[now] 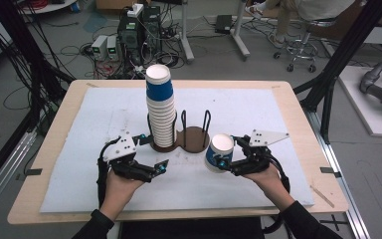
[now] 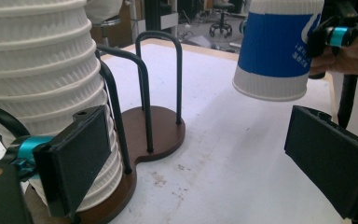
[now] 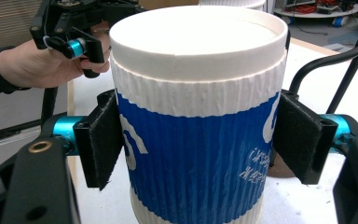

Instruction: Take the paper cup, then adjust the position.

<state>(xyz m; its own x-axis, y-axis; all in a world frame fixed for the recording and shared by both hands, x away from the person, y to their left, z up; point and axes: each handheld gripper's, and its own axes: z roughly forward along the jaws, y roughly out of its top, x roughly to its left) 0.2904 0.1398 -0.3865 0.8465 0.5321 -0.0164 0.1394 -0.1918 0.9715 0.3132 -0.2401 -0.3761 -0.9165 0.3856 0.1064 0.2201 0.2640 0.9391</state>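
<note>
A tall stack of ribbed white cups (image 1: 160, 107) with a blue-banded one on top stands in a brown two-place wire holder (image 1: 195, 139). My left gripper (image 1: 153, 153) sits low at the stack's base, open; in the left gripper view its left pad (image 2: 74, 154) lies next to the lowest cups (image 2: 42, 70) with nothing between the jaws. My right gripper (image 1: 227, 152) is shut on a single blue-and-white cup (image 1: 219, 152), held off the mat just right of the holder. In the right gripper view both pads (image 3: 100, 140) press the cup's sides (image 3: 196, 126), closed end up.
The holder's right place (image 2: 158, 130) stands empty between its wire loops. A white mat (image 1: 258, 109) covers most of the wooden table (image 1: 54, 149). Computers, cables and stools crowd the floor beyond the far edge.
</note>
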